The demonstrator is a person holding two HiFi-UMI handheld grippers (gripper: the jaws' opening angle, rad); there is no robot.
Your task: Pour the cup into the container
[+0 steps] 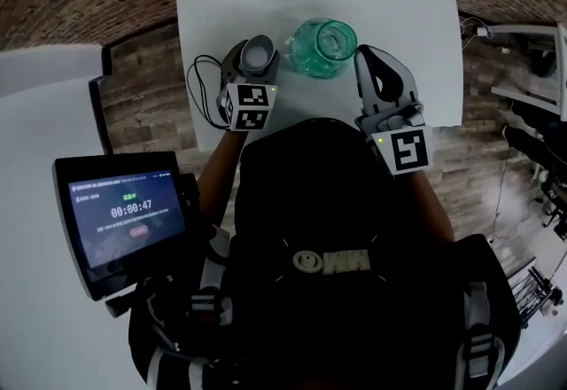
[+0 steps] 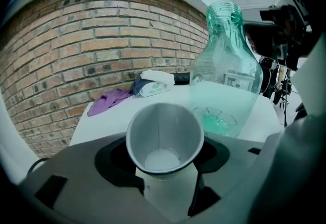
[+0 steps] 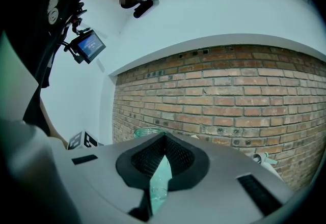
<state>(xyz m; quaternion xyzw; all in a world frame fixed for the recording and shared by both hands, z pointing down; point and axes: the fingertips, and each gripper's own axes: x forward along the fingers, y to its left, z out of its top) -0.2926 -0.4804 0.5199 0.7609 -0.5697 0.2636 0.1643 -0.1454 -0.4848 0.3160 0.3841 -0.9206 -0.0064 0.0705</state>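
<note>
A white paper cup (image 2: 164, 134), long axis near upright and mouth up, is being pinched by the half-spread left gripper (image 2: 163, 169) just beside the green container (image 2: 224, 83) on the desk (image 1: 266, 3), while the pressed-together right gripper (image 3: 155, 169) is being shown only a green sliver of it.

White table (image 1: 266, 16); red brick wall (image 2: 76, 55) behind; wood-plank floor (image 1: 146, 109).

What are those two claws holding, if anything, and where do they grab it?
Left gripper holds the paper cup by its sides; right gripper holds nothing.
</note>
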